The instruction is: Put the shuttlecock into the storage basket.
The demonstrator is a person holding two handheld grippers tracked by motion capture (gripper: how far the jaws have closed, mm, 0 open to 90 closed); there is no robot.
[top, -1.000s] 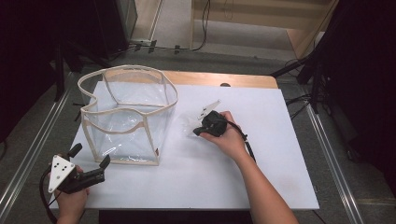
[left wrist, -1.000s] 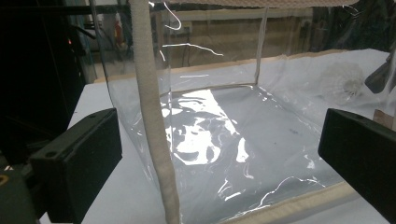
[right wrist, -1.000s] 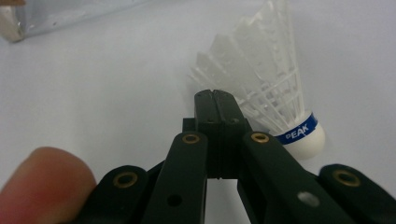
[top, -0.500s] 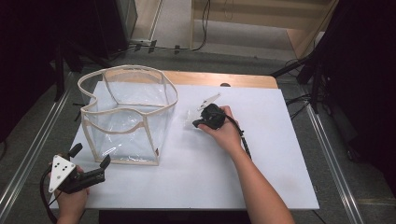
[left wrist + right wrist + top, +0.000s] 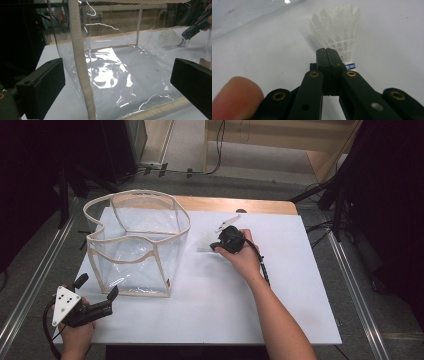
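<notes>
A white feather shuttlecock (image 5: 338, 30) lies on the white table top, right of the bag (image 5: 204, 242). My right gripper (image 5: 327, 51) is shut, its jaws pressed flat together just over the shuttlecock's base by the blue band. I cannot tell whether the tips touch it. In the high view this gripper (image 5: 216, 245) sits mid-table in the person's hand. A clear plastic bag (image 5: 137, 245) with beige trim stands open at the left. My left gripper (image 5: 97, 286) rests open near the front left corner, facing the bag's near corner seam (image 5: 80, 62), apart from it.
The white sheet (image 5: 300, 295) covers a wooden table (image 5: 250, 205). Metal rails run along both sides, and dark equipment stands at the left and right. A cable trails from the right gripper along the forearm (image 5: 262, 267).
The right hand has shifted its shut gripper a little toward the table's far side. The left gripper and the bag have stayed put.
</notes>
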